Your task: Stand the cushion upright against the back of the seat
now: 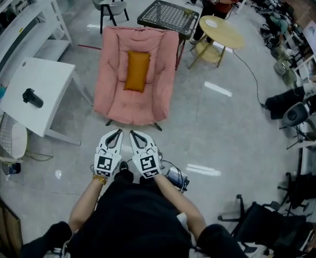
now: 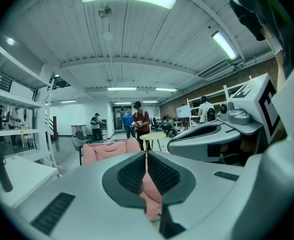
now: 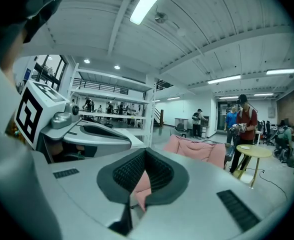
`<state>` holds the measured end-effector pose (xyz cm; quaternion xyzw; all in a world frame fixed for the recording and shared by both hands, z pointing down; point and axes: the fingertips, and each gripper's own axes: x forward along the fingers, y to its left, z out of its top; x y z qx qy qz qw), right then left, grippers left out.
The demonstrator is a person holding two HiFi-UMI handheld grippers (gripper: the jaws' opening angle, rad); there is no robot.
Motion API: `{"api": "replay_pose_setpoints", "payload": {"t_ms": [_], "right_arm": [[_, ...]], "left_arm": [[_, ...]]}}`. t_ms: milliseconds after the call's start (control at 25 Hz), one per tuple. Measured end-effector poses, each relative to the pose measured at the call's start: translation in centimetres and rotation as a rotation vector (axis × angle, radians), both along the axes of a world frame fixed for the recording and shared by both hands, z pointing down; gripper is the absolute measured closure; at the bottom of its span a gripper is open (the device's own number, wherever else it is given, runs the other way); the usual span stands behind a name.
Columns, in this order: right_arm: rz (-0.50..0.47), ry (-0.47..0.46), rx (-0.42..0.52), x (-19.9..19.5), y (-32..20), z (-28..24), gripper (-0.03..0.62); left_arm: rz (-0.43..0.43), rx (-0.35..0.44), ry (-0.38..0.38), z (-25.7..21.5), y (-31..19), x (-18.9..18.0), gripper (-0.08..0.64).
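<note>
On the pink chair (image 1: 115,104): the orange cushion (image 1: 137,71) lies lengthwise down the middle of the padding, one end towards the chair's back. From this steep angle I cannot tell whether it leans on the back or lies flat on the seat.
Left gripper (image 1: 114,133): jaws clenched together with nothing between them. It is held low in front of the person, pointing at the chair and well apart from the cushion.
Right gripper (image 1: 138,135): likewise closed and empty, just beside the left one.
Step in hand: as I judge it, either facing a cushion that lies flat and needs propping, or standing clear of one already propped. The scene fits both.
Next move calls for: settling how the cushion sits against the back; the pictures decide nothing further.
</note>
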<state>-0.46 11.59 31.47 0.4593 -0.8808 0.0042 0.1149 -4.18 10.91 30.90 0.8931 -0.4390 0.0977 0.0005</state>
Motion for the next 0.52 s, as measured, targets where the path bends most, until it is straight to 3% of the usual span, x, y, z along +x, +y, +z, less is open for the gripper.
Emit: {"api": "replay_pose_setpoints", "payload": {"t_ms": [280, 520], "right_arm": [[-0.009, -0.002, 0.002, -0.6, 0.3, -0.4, 0.577], [-0.027, 0.019, 0.055, -1.7, -1.7, -0.9, 0.577]], "left_arm": [[-0.002, -0.003, -0.015, -0.2, 0.2, 0.0, 0.537], [-0.016, 0.043, -0.012, -0.8, -1.6, -0.7, 0.537]]}}
